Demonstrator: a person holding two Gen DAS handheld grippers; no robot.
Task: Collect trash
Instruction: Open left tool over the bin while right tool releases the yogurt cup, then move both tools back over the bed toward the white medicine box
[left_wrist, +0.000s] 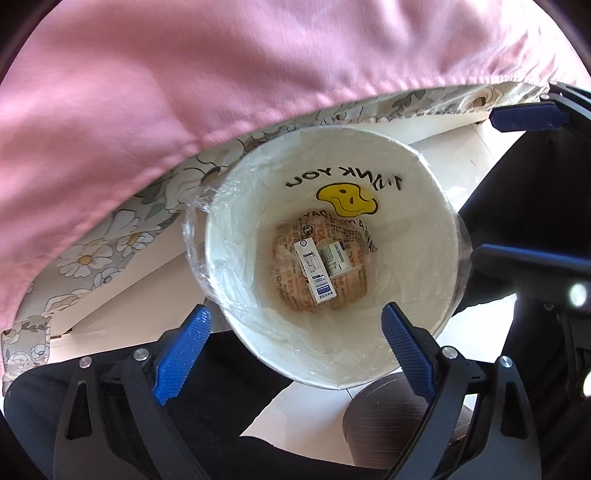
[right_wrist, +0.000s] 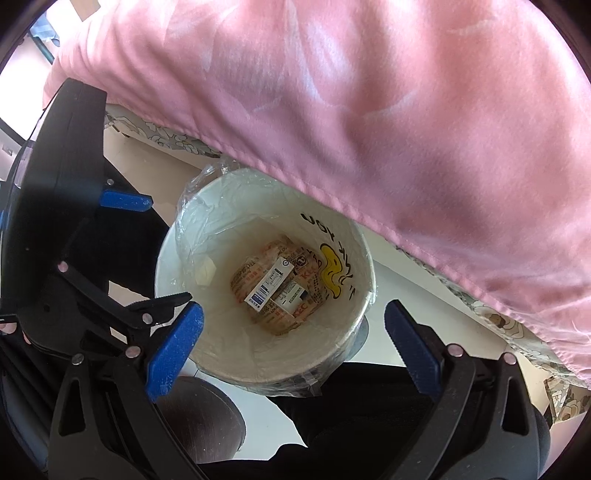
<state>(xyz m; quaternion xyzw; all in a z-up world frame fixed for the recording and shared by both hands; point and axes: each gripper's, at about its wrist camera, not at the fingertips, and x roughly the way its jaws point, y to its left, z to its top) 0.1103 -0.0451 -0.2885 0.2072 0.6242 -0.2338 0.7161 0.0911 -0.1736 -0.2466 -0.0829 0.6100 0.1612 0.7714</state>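
Pale floor beside a bed, its pink cover overhanging a floral sheet. A white bin with a clear liner stands below both claws. Inside it lie printed food wrapping and two small cartons, so some trash is evidently collected; whether more remains elsewhere cannot be told. The left claw stands wide apart, empty, touching nothing. The right claw likewise gapes wide and empty above the bin.
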